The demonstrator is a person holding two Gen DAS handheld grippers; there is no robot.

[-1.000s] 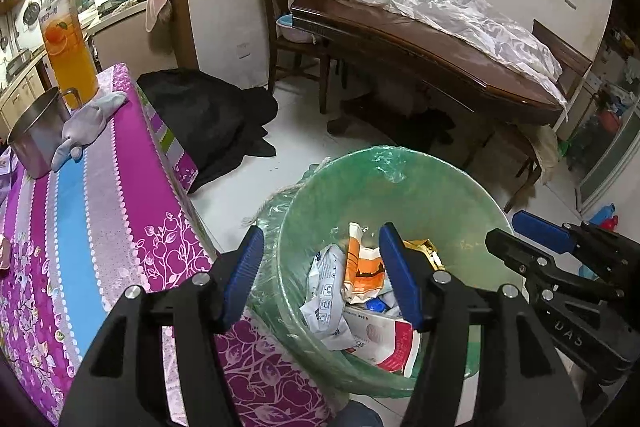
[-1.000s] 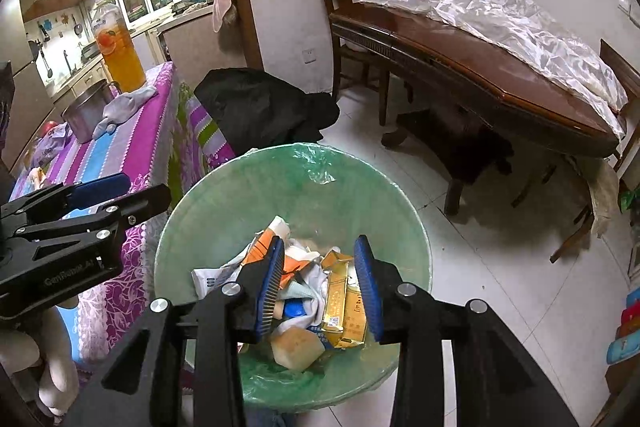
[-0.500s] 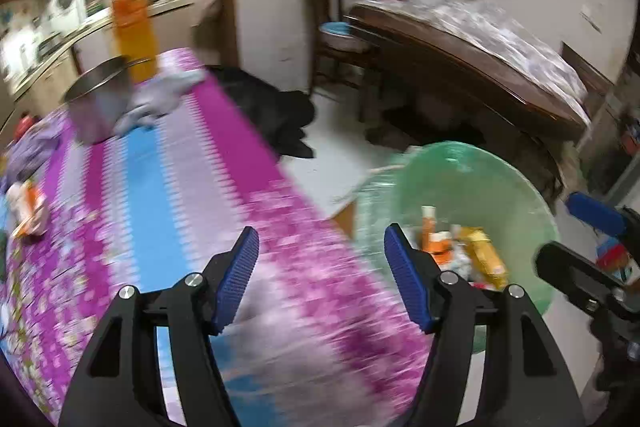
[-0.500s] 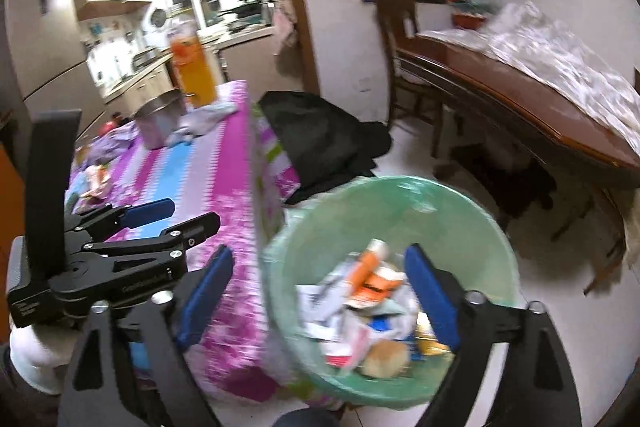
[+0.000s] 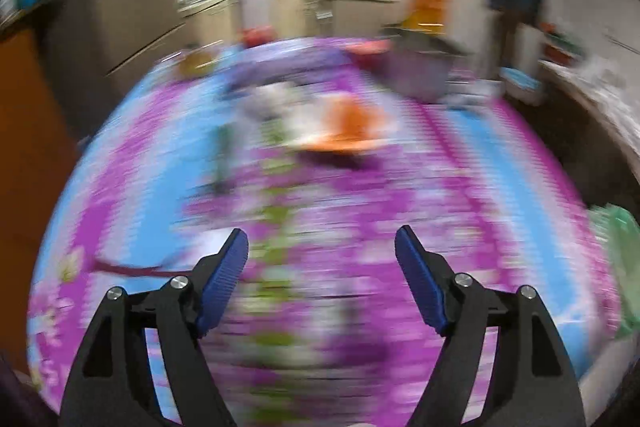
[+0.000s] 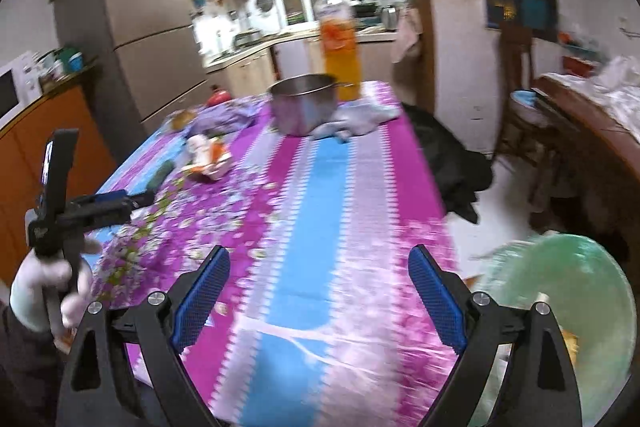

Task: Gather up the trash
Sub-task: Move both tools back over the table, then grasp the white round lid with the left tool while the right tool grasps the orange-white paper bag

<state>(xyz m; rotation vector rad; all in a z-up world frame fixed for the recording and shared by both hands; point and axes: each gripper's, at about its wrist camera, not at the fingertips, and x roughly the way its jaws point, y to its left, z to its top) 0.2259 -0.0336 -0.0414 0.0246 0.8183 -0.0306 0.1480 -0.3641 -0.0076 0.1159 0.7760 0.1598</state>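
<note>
Orange-and-white trash [image 6: 208, 159] lies on the purple cloth-covered bench [image 6: 320, 187], near a steel pot [image 6: 304, 103]. A green-lined bin [image 6: 568, 287] stands beside the bench's right edge. Your left gripper [image 5: 322, 255] and right gripper [image 6: 320, 279] hover above the bench, both spread wide and empty.

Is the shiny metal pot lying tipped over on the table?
No, the metal pot stands upright on the table.
</note>
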